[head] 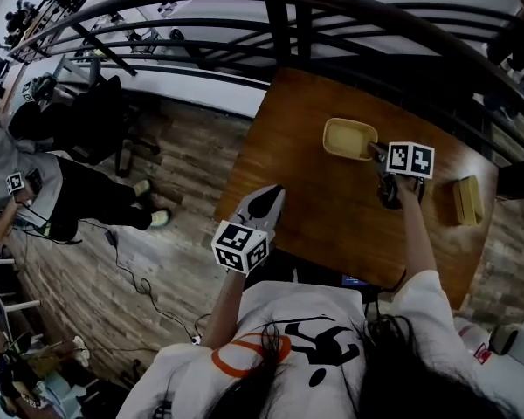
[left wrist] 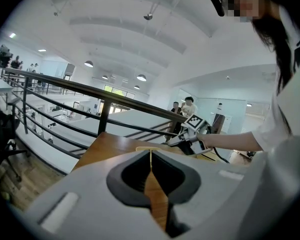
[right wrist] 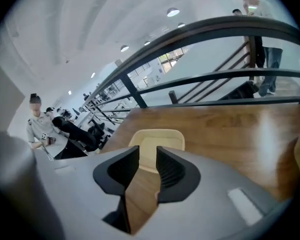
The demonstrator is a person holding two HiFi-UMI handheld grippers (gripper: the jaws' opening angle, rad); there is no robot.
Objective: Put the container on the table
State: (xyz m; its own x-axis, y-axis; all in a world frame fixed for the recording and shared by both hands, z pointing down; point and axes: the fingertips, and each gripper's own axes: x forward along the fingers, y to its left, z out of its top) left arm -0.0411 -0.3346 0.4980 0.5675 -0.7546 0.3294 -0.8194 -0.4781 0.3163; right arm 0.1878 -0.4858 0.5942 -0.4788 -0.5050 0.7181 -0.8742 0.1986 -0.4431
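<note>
**A:** How did the right gripper (right wrist: 147, 155) stand?

**B:** Its jaws were apart with nothing pinched between them. The near rim of the container (right wrist: 160, 135) showed in the gap just past the tips. From the head view the right gripper (head: 377, 153) sat at the container's (head: 349, 138) right-hand rim (touching or a shade short, I couldn't tell).

**A:** And where was the container?

**B:** It sat flat and upright on the table (head: 314, 212), toward the far edge by the railing (head: 297, 24). With the jaws spread wide enough to clear the rim, I judged it was already set down.

**A:** What about the left gripper (left wrist: 150, 156)?

**B:** It was clenched on nothing. The left gripper (head: 275, 190) hung over the table's near-left edge, well apart from the container. It was probably kept out of the way, since one gripper seemed enough for so light a tub.

**A:** Was anything else there?

**B:** A yellowish block (head: 467, 199) lay near the table's right edge, well clear of everything.
</note>
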